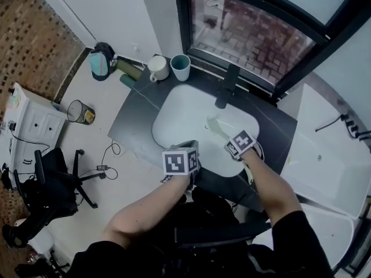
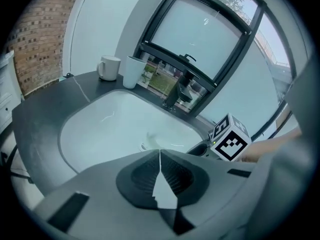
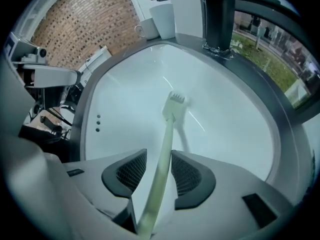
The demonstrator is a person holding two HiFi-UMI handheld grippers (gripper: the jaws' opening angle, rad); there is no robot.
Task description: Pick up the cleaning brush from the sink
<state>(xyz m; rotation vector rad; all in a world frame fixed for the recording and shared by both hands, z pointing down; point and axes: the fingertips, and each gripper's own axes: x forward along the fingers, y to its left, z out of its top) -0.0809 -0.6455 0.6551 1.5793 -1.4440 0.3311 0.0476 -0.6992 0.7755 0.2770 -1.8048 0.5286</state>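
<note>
Pale-green cleaning brush (image 3: 167, 129) lies in the sink (image 3: 235, 129), bristles toward twelve o'clock, handle between the wide jaws of the right gripper (image 3: 159, 153) — poised to clamp — while the left gripper (image 2: 160, 156) has jaws together.

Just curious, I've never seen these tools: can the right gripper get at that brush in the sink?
Probably yes. The right gripper has the cleaning brush handle between its open jaws, and nothing in the sink seems to block it.
</note>
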